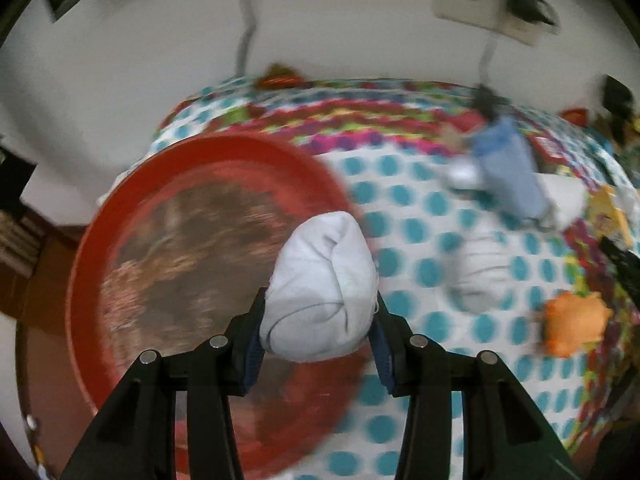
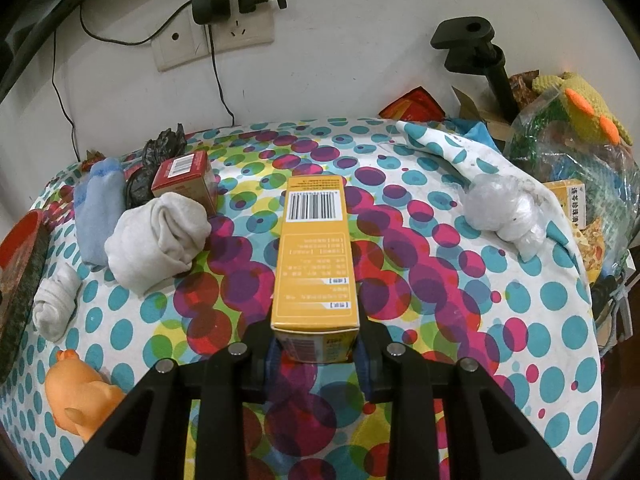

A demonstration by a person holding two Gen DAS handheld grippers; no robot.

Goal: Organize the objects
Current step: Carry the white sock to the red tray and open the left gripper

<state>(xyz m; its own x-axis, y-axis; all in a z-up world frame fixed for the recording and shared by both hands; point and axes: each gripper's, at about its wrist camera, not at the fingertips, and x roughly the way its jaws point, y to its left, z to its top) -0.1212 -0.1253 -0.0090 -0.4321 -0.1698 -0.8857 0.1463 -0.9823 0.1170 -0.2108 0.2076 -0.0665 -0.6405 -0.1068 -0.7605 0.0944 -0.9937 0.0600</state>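
Observation:
My left gripper [image 1: 320, 320] is shut on a rolled white sock [image 1: 320, 288] and holds it above the right edge of a red round tray [image 1: 104, 216]; this view is blurred by motion. My right gripper [image 2: 316, 346] is shut on the near end of a long yellow box [image 2: 314, 256] with a barcode on top, over the dotted tablecloth [image 2: 460, 312]. On the cloth lie more rolled socks: a large white one [image 2: 156, 240], a small white one [image 2: 56, 300] and a light blue one [image 2: 98, 208].
An orange rubber toy [image 2: 80, 396] lies near the cloth's front left. A red box [image 2: 186, 180] and a black bag [image 2: 156, 160] sit at the back left, a clear plastic bundle [image 2: 504, 212] at the right. Clutter, a knitted toy [image 2: 580, 108] and a black clamp stand [image 2: 480, 56] crowd the right. Wall socket [image 2: 216, 36] with cables behind.

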